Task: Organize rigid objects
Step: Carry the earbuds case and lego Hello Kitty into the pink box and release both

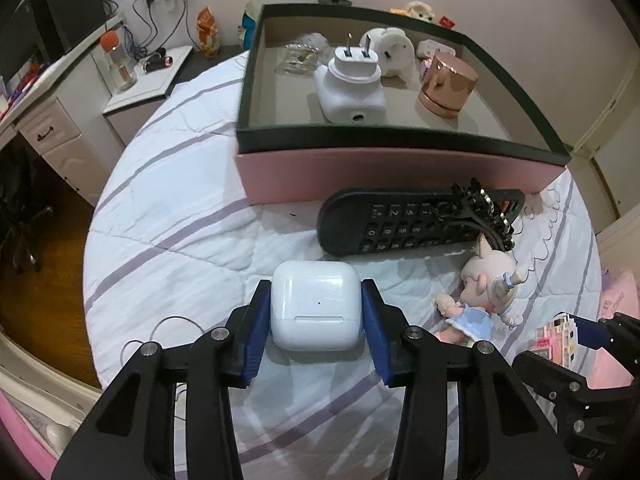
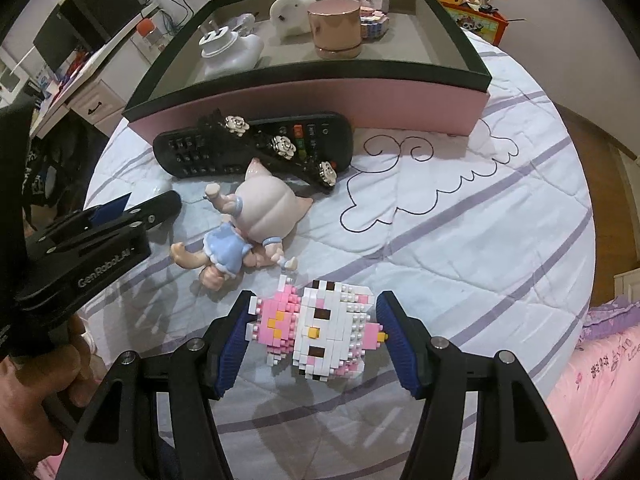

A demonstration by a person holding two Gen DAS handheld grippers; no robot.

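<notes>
My left gripper (image 1: 316, 292) is shut on a white earbud case (image 1: 316, 308), held just above the striped white quilt (image 1: 180, 248). My right gripper (image 2: 316, 300) is shut on a pink-and-white block cat figure (image 2: 320, 328), pads pressing on both its ends. Ahead stands a pink box with a dark rim (image 1: 400, 140), open at the top. It holds a white plug charger (image 1: 348, 84), a rose-gold cylinder (image 1: 448, 84) and a white figurine (image 1: 394, 50). Against the box front lie a black remote (image 2: 192, 152), a black flowered hair clip (image 2: 280, 144) and a doll in blue (image 2: 248, 220).
The left gripper's black body (image 2: 100, 248) and a hand (image 2: 36, 392) fill the right view's left side. A nightstand (image 1: 148, 88) with a bottle (image 1: 118, 64) and a desk (image 1: 48, 128) stand left of the bed. Pink bedding (image 2: 600, 380) borders the quilt on the right.
</notes>
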